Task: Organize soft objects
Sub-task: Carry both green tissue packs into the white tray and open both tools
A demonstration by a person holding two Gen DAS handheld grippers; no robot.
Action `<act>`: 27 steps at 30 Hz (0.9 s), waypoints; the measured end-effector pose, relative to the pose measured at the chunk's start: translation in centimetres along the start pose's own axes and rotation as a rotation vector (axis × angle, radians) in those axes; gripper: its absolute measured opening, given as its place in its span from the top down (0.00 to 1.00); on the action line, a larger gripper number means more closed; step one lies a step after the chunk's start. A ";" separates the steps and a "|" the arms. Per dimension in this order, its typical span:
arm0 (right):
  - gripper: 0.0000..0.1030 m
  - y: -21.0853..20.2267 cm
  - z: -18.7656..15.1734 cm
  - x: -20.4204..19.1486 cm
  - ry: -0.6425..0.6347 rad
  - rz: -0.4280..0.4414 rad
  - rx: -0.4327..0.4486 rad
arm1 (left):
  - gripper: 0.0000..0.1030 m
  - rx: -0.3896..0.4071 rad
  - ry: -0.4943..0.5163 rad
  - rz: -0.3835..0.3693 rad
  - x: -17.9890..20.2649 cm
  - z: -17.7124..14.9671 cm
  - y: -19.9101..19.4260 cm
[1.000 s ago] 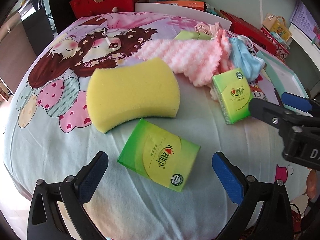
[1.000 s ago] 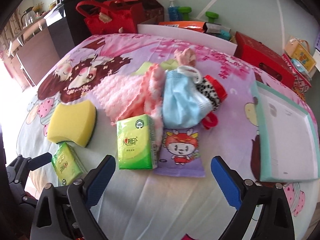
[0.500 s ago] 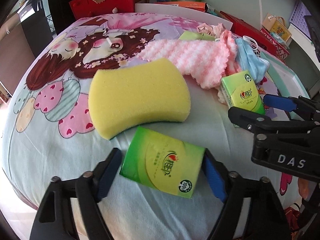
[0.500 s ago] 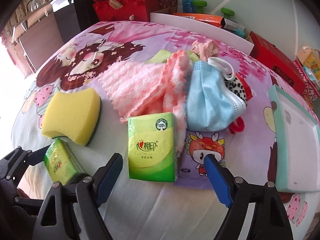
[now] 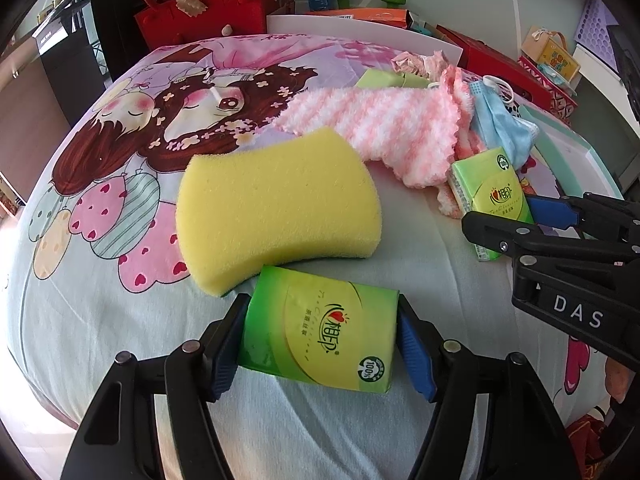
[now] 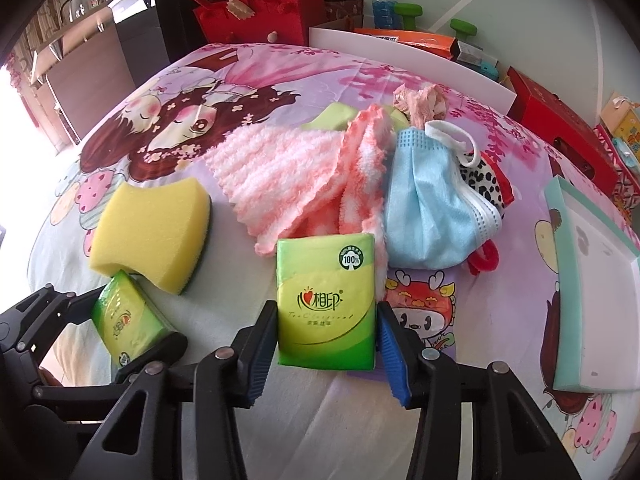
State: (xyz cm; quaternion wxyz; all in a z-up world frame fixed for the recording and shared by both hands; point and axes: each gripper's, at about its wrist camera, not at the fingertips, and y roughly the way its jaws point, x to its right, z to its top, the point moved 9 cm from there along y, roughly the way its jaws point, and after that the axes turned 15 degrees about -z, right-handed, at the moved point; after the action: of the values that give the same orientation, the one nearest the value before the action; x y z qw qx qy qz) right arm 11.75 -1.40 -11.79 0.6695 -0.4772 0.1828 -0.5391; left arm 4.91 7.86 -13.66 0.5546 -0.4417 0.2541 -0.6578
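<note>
Two green tissue packs lie on the cartoon-print bed sheet. My left gripper is shut on the near pack, both blue pads pressing its short ends. In the right wrist view my right gripper is closing on the other pack, and its pads touch both sides. A yellow sponge lies just behind the left pack. A pink-and-white fluffy cloth and a blue face mask lie behind the right pack.
A purple dragon-print packet sits partly under the right pack. A teal-rimmed white tray lies at the right. A leopard-print item, a pink scrunchie and a pale green pack lie further back. A red bag stands beyond the bed.
Both grippers went from wide open to closed around their tissue packs; the left closed first and held, the right came forward over its pack and narrowed until the pads met it.
</note>
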 end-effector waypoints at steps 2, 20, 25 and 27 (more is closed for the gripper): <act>0.51 -0.2 0.0 0.1 0.004 0.002 0.003 | 0.33 0.001 0.003 -0.007 0.3 0.0 -0.2; 0.51 -4.1 1.7 7.8 0.179 -0.049 0.084 | 0.33 0.083 0.157 -0.024 7.0 4.8 -3.2; 0.51 -4.3 2.0 12.8 0.266 -0.127 0.098 | 0.33 0.093 0.239 -0.060 11.2 7.9 -2.6; 0.51 -4.0 1.8 15.2 0.312 -0.159 0.091 | 0.33 0.096 0.269 -0.081 13.2 9.0 -2.1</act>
State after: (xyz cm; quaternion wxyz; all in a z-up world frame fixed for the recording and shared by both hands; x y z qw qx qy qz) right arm 16.29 -14.06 -3.49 0.6091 -0.3698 0.2217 -0.6657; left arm 11.69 -2.80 -3.69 0.5089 -0.3326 0.2765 -0.7443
